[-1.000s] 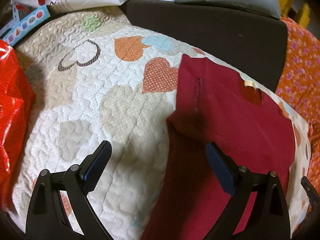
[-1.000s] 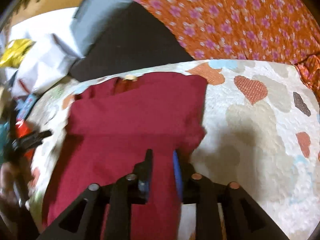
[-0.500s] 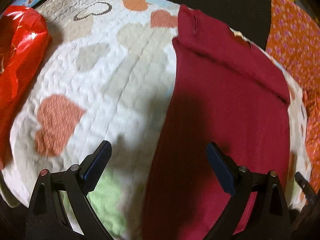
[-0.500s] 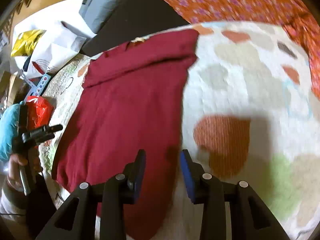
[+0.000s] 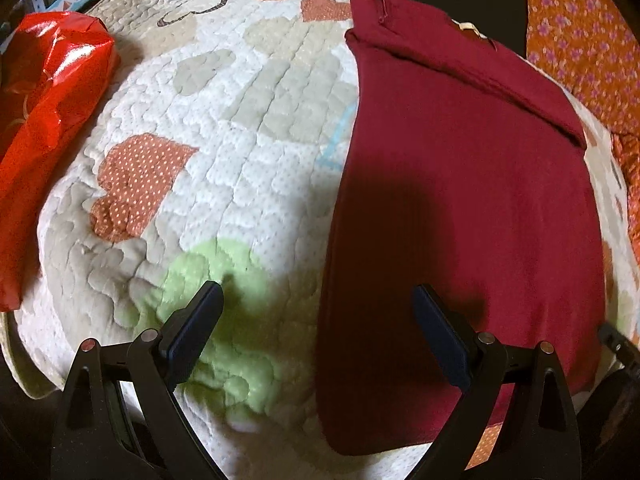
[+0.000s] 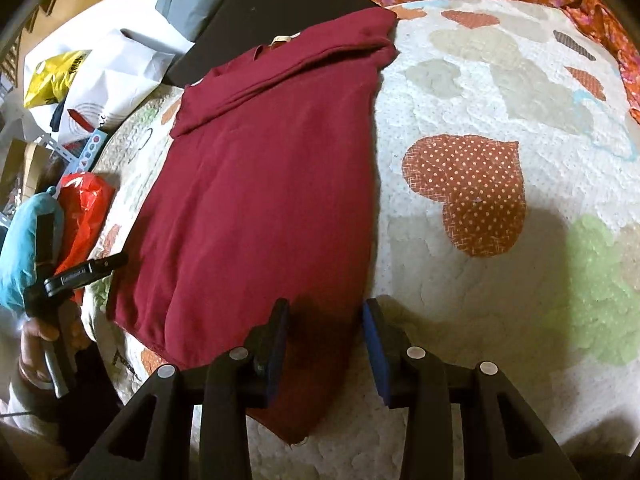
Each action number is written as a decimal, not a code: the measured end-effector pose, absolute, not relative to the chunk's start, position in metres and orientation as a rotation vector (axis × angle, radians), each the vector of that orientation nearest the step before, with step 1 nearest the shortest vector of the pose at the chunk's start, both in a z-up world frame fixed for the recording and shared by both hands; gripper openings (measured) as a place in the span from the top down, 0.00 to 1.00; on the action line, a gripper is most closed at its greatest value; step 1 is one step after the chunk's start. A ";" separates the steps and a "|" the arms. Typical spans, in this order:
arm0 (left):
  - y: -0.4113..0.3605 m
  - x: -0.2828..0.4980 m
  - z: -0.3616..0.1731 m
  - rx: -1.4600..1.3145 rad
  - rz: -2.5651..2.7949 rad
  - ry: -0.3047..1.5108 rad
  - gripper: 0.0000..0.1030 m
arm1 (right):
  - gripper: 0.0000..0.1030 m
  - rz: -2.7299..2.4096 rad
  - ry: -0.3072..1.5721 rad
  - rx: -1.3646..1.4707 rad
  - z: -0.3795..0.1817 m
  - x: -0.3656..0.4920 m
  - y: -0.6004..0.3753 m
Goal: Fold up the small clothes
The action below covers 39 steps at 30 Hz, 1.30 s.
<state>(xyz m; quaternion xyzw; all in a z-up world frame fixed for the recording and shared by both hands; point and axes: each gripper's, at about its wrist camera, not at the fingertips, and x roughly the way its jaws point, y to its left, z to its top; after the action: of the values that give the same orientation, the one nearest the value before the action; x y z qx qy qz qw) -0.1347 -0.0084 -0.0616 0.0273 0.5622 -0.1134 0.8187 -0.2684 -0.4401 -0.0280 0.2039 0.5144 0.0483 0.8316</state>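
Hovering over the shirt's (image 6: 260, 184) near hem on the quilt (image 6: 460, 272), we hold both grippers unclenched: left (image 5: 316, 320) spread wide, right (image 6: 324, 328) just parted, empty. Soft and limp, it likely wants pinching at hem corners; sleeves lie folded farther off.

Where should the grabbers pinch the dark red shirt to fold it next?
Probably the near hem corners of the dark red shirt, coming down from above: it lies flat, sleeves already folded in, and the open right gripper and left gripper already hover there.
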 end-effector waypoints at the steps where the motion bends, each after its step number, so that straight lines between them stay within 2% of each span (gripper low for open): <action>1: -0.008 -0.136 -0.062 0.062 -0.243 1.197 0.07 | 0.65 0.100 1.093 0.429 -0.028 -0.269 -0.439; 16: -0.015 -0.155 -0.074 0.098 -0.258 1.223 0.06 | 0.58 0.116 1.109 0.519 -0.034 -0.283 -0.433; 22: -0.016 -0.158 -0.079 0.112 -0.264 1.222 0.01 | 0.57 0.114 1.099 0.519 -0.035 -0.285 -0.429; 39: -0.021 -0.166 -0.081 0.121 -0.229 1.199 0.01 | 0.56 0.109 1.061 0.548 -0.039 -0.284 -0.423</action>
<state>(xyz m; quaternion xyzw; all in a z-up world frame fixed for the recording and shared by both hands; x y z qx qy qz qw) -0.1662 -0.0210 -0.0808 0.0566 0.5626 -0.1074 0.8178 -0.2836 -0.4232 -0.0390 0.2577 0.4995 0.0513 0.8255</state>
